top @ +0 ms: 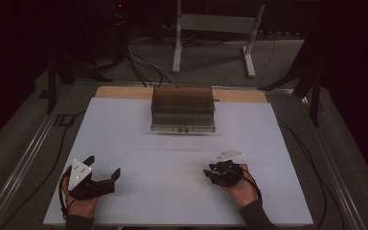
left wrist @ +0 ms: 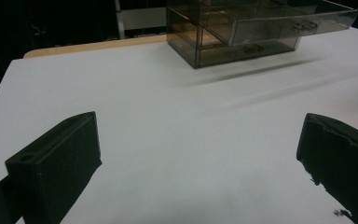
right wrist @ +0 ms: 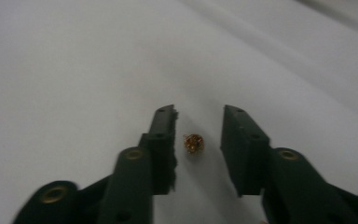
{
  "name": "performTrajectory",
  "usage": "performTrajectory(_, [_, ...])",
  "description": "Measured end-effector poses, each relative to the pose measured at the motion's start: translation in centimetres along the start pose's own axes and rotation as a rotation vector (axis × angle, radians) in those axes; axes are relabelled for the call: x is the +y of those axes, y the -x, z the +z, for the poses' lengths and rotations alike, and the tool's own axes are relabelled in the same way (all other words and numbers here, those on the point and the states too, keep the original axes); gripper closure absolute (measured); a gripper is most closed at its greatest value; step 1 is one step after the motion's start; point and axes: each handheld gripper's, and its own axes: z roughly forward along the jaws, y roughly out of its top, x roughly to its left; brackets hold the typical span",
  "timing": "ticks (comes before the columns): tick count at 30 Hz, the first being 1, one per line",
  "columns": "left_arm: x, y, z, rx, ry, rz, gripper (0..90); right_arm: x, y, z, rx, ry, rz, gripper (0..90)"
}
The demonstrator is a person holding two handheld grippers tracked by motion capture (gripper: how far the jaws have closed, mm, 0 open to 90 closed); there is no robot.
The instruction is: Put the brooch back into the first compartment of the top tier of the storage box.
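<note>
Nearest to the camera, my left gripper (top: 98,178) rests low on the white worktop (top: 172,158) at its near left corner, held in my left hand (top: 79,203). Its jaws stand wide apart with nothing between them; the left gripper view shows only bare worktop surface in the gap.

My right gripper (top: 215,175) sits at the near right of the worktop, held in my right hand (top: 242,189). Its jaws are apart by a narrow gap. In the right gripper view, a small round gold-coloured bead (right wrist: 193,143) lies on the worktop between the two jaws, touching neither. Its finer detail is too blurred to tell.

A smoky transparent drawer box (top: 183,109) stands at the far centre of the worktop, well apart from both grippers. In the left gripper view, its upper drawer (left wrist: 279,21) is pulled out partway, and the drawer below (left wrist: 247,50) is pushed in. Each drawer front carries a small handle. I cannot tell whether the compartments hold anything. No readable writing or label shows on the box.

A strip of bare wood (top: 124,92) shows along the far edge of the worktop.
</note>
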Motion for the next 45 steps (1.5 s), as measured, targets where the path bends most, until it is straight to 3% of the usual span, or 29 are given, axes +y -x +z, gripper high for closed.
performTrajectory(4, [0.0,0.0,0.0,0.000,-0.001,0.002,0.3,0.1,-0.2,0.3,-0.003,-0.017,-0.009,69.3])
performTrajectory(10, [0.0,0.0,0.0,-0.001,-0.001,0.002,0.3,0.2,-0.4,1.3,-0.012,-0.083,-0.027,76.5])
performTrajectory(18, [0.0,0.1,0.0,-0.001,-0.001,0.005,0.3,0.4,-0.4,1.3,-0.019,-0.108,-0.027,81.5])
performTrajectory(28, [0.0,0.1,0.0,0.000,-0.002,0.005,0.3,0.4,-0.3,1.0,-0.011,-0.086,-0.018,81.6])
performTrajectory(35, [0.0,0.1,0.0,0.000,-0.002,0.006,0.3,0.4,0.4,0.4,0.005,-0.057,0.042,81.6])
performTrajectory(45, [0.0,0.2,0.0,-0.001,-0.003,0.007,0.3,0.9,0.5,-0.4,-0.004,-0.029,0.046,81.6])
